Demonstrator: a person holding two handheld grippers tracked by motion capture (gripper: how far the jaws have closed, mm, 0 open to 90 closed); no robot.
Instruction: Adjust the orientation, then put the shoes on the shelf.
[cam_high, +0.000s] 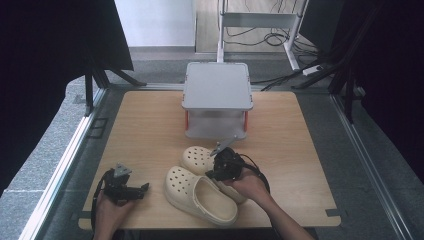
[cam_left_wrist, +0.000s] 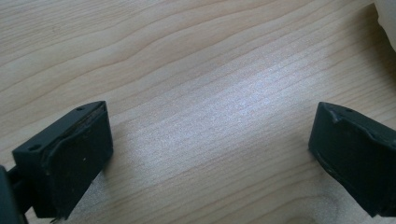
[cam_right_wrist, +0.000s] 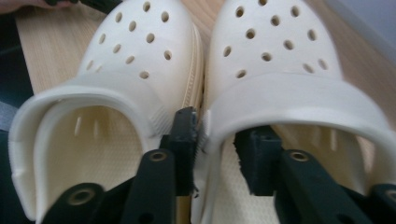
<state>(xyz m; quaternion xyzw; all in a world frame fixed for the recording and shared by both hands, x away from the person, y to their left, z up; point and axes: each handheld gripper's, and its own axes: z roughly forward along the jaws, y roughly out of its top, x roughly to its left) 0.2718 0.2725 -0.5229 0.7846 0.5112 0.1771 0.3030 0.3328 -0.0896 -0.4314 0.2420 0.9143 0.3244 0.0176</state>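
Right claw straddles the inner side wall of the far clog — one jaw between the two shoes, one inside; jaws slack, not pinching. Near clog sits touching it, both mid-tabletop before a grey box. Left claw spread wide — nothing between the jaws, low over bare wood.

High view overhead; tong views close; clogs shared.

Two cream perforated foam clogs lie touching side by side mid-front on the wooden bench, no gap between them. A grey lidded plastic box blocks the back centre. Bare wood lies open left and right.
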